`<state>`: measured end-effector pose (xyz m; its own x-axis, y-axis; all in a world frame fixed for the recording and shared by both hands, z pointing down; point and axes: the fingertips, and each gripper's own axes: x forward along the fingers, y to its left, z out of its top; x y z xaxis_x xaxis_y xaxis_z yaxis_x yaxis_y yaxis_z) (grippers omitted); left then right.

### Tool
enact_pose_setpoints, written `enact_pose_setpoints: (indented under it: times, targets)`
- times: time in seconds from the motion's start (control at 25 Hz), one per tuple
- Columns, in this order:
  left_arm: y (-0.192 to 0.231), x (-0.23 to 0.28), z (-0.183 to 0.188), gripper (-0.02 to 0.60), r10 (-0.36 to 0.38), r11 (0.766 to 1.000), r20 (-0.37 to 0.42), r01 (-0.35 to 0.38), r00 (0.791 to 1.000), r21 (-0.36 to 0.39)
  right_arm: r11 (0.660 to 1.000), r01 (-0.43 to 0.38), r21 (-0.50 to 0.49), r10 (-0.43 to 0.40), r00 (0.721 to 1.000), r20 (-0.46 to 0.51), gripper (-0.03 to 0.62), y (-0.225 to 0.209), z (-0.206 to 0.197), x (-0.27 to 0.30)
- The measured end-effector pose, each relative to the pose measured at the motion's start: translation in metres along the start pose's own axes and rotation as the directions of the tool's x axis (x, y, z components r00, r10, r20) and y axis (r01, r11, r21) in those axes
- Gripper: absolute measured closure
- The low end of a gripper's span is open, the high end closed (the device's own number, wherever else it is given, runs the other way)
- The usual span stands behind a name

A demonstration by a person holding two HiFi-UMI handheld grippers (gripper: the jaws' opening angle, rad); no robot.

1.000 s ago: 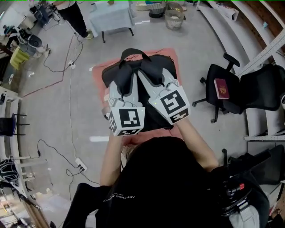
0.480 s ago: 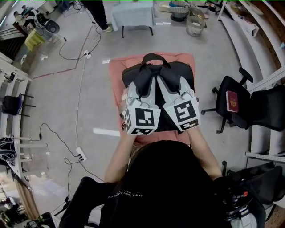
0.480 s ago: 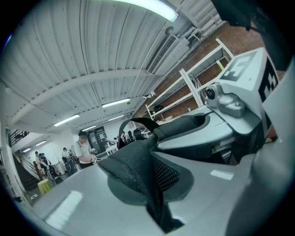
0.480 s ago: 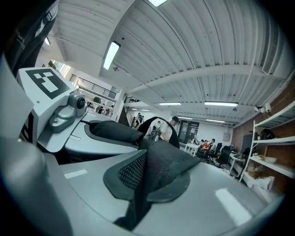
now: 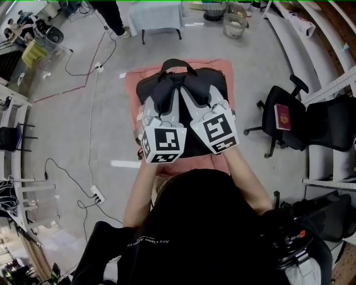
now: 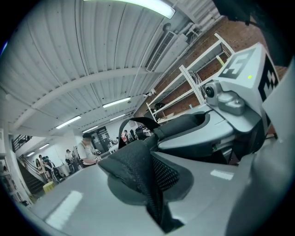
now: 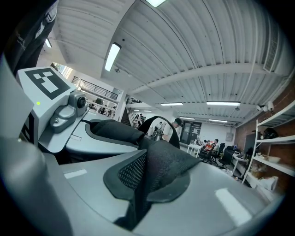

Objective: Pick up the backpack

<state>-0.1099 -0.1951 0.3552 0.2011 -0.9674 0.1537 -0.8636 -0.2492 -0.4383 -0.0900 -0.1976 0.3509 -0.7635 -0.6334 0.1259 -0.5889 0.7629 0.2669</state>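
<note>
**Item: backpack (image 5: 183,83), black, with top handle (image 5: 177,63).** It hangs or lies over a pink pad (image 5: 130,89) on the grey floor (image 5: 67,128), straight in front of the person. Whether its base touches the pad cannot be told.

**Grip**
- Left tongs (image 5: 162,103): jaws drawn narrow, pinching the left shoulder strap (image 6: 138,168). The strap's mesh padding bulges out ahead of the jaws.
- Right tongs (image 5: 199,94): jaws likewise narrow, clamped on the right shoulder strap (image 7: 154,173).
- The two tongs lie side by side, nearly touching, both pointing away from the person.

**In the way**
- From the head view, the tongs' bodies and marker cubes cover the lower half of the backpack.
- In each gripper view, the other tongs fill one side.

**Surroundings**
- Black office chair (image 5: 289,100), to the right of the pad and apart from it. A red booklet (image 5: 282,117) lies on its seat.
- White shelving (image 5: 334,89), beyond the chair along the right edge.
- Small grey bench (image 5: 158,12), past the far end of the pad.
- Wire baskets (image 5: 235,25), on the floor near that bench.
- Standing person's legs (image 5: 109,14), left of the grey bench.
- Cables (image 5: 89,83), trailing across the floor to the left.
- Power strip (image 5: 95,195), near the person's left side.
- White strip (image 5: 125,164) on the floor, just left of the pad's near corner.
- People (image 7: 216,147) seated at far benches, seen from the right gripper view.
- Ribbed ceiling with strip lights (image 7: 112,56).
</note>
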Motion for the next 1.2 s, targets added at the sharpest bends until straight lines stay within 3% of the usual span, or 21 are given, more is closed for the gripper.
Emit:
enact_pose_setpoints:
  times: [1.2]
  targets:
    - [-0.015,0.007,0.003,0.568,-0.012,0.999,-0.033,0.011,0.999,-0.038,1.000,-0.019,0.008,0.019,0.999,-0.034,0.568,-0.007,-0.011,-0.010]
